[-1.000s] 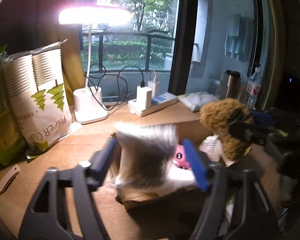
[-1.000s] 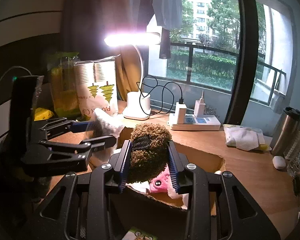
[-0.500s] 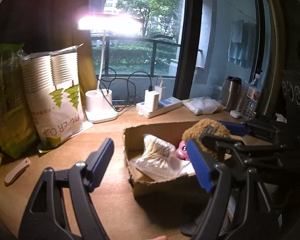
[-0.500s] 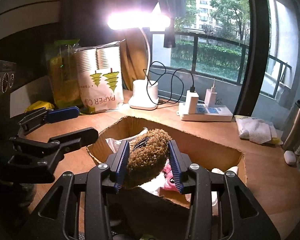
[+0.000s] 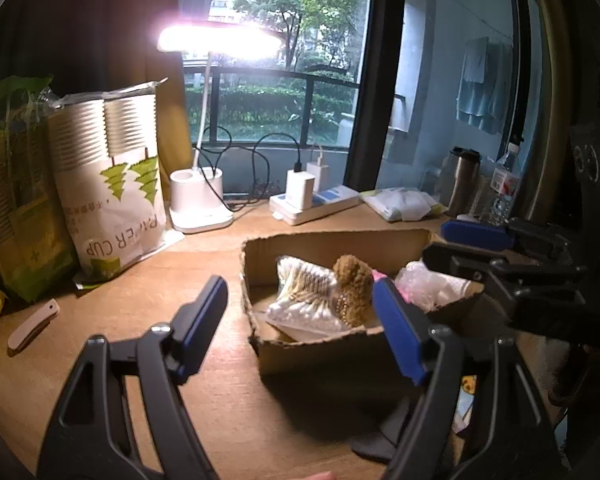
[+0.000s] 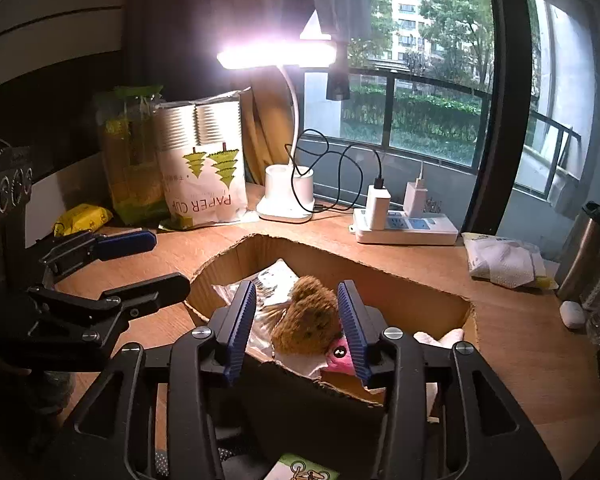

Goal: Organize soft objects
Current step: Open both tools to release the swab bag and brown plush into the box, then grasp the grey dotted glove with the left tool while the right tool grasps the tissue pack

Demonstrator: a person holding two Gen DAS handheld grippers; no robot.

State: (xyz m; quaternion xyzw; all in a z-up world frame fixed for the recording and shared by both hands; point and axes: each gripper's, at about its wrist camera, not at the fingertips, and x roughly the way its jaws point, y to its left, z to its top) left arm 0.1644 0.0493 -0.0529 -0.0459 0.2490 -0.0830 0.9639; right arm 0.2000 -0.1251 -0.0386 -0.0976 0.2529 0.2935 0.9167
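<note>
Between the parted right claw (image 6: 298, 326) blades, brown plush (image 6: 306, 326) inside cardboard box (image 6: 380, 284) rim.

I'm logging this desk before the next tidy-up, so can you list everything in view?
cardboard box: 1, brown, desk centre
brown plush toy: 1, brown, in box
cotton swab bag: 1, clear, in box beside plush
pink toy: 1, pink, in box under plush
paper cup pack: 1, white with green trees, back left
green bag: 1, left of cup pack
yellow packet: 1, far left
desk lamp: 1, white, lit
power strip: 1, white, two white chargers plugged in
tissue pack: 1, white, right
steel tumbler: 1, far right
left gripper: 1, black, blue pads, open
right gripper: 1, black, blue pads, open over box
</note>
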